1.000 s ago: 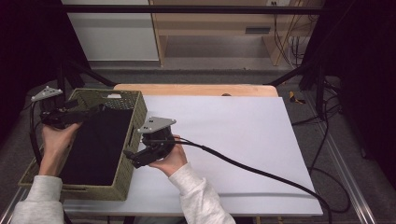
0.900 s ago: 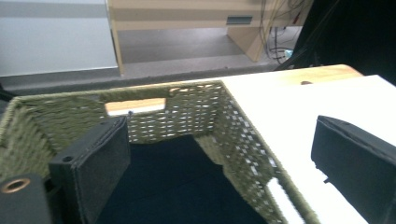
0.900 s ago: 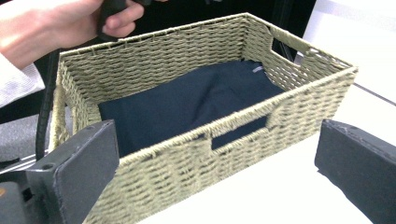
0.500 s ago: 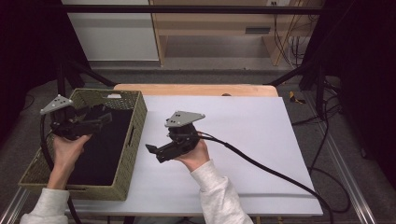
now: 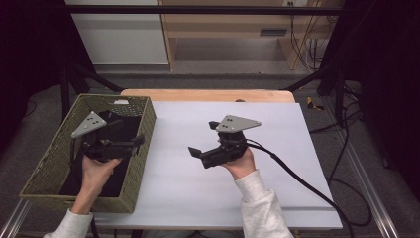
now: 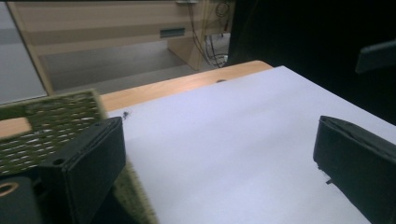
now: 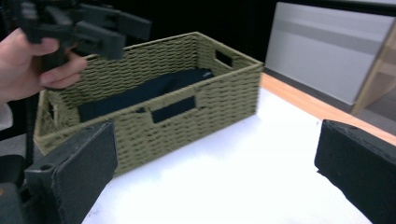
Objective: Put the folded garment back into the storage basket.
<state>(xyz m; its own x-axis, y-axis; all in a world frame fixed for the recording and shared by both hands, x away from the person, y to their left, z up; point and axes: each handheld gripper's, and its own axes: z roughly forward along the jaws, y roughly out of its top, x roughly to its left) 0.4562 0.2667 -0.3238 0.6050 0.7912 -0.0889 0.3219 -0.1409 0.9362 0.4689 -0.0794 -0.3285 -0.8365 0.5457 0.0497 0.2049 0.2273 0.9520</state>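
White sheet covers the table (image 5: 277, 198), wooden edge at the far side. From the high view I note the woven basket (image 5: 49, 163) at the table's left end, my left gripper (image 5: 136, 142) held above its interior, my right gripper (image 5: 194, 151) over bare sheet, well apart from the basket. Right gripper view adds what the high view hides: the basket's side handle slot and dark cloth (image 7: 140, 93) lying inside. Left gripper view looks across the sheet past the basket's rim. Both claws gape wide, holding nothing.
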